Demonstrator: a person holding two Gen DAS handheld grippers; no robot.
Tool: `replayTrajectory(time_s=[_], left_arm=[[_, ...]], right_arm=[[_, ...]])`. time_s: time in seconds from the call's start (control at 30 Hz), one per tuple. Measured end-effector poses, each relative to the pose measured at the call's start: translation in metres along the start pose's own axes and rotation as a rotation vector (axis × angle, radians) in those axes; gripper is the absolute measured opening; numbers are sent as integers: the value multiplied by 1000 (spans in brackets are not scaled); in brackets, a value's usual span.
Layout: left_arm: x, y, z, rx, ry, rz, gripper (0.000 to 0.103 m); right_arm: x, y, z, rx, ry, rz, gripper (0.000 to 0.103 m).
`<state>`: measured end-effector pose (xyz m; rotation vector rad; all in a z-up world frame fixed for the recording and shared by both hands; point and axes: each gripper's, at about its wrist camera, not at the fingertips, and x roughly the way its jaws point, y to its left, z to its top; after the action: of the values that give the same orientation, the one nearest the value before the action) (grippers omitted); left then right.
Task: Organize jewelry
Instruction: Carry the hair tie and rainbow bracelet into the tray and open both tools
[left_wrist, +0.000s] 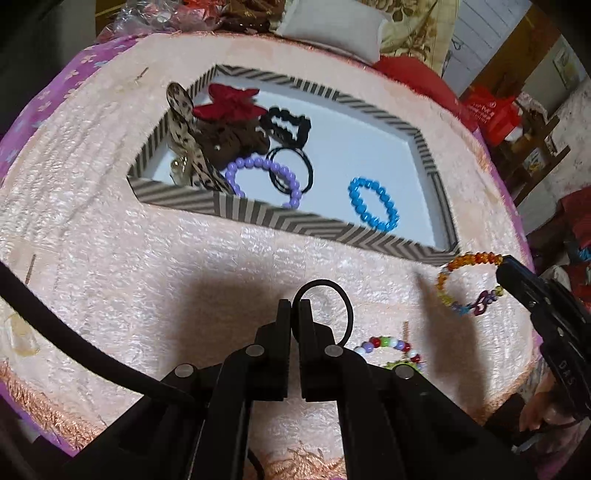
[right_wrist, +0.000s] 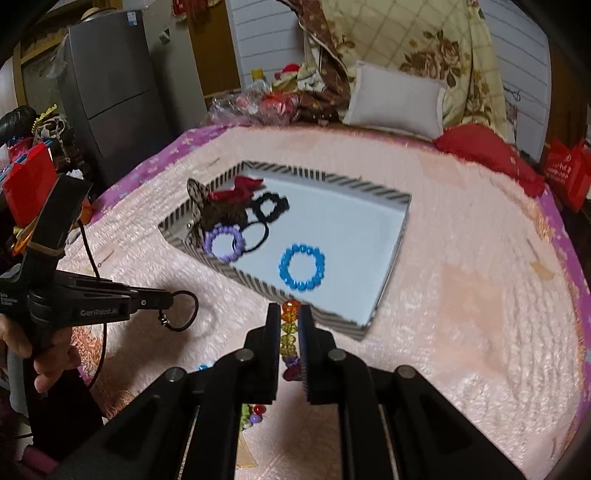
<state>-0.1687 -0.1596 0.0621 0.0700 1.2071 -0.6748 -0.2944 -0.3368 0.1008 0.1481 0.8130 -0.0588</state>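
Observation:
A striped-rim tray (left_wrist: 332, 230) (right_wrist: 384, 291) lies on the pink blanket. In it are a blue bead bracelet (left_wrist: 373, 204) (right_wrist: 302, 268), a purple bead bracelet (left_wrist: 264, 177) (right_wrist: 224, 242), black hair ties (left_wrist: 291, 170), a black scrunchie (left_wrist: 286, 123), a red bow (left_wrist: 229, 103) and a leopard clip (left_wrist: 188, 136). My left gripper (left_wrist: 294, 306) (right_wrist: 168, 301) is shut on a black hair tie (left_wrist: 334, 295) (right_wrist: 186, 310), held above the blanket before the tray. My right gripper (right_wrist: 290, 314) (left_wrist: 504, 275) is shut on a rainbow bead bracelet (right_wrist: 290, 332) (left_wrist: 467, 284) near the tray's near corner.
A multicoloured bead bracelet (left_wrist: 391, 349) (right_wrist: 253, 413) lies on the blanket near the front edge. A white pillow (right_wrist: 397, 99), a red cushion (right_wrist: 487, 155) and a floral quilt lie at the back. A grey fridge (right_wrist: 110, 88) stands to the left.

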Motion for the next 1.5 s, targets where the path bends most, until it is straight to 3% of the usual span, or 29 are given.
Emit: replayTrajectory(time_s=[0.2, 0.5, 0.83, 1.1, 1.3, 1.5], left_arm=[[-22, 7, 18, -11, -54, 15, 0], [-18, 8, 53, -27, -79, 36, 0], [30, -10, 102, -34, -35, 17, 0], [78, -15, 129, -74, 32, -2, 0], [101, -15, 144, -87, 49, 16, 0], [115, -13, 148, -95, 56, 39, 0]], right_arm=[[-2, 1, 17, -12, -11, -11, 9], [17, -6, 52, -19, -10, -31, 9], [79, -23, 90, -15, 51, -47, 9], [150, -39, 125, 57, 104, 0, 9], [193, -74, 118, 171, 168, -42, 9], [203, -84, 107, 207, 182, -19, 9]])
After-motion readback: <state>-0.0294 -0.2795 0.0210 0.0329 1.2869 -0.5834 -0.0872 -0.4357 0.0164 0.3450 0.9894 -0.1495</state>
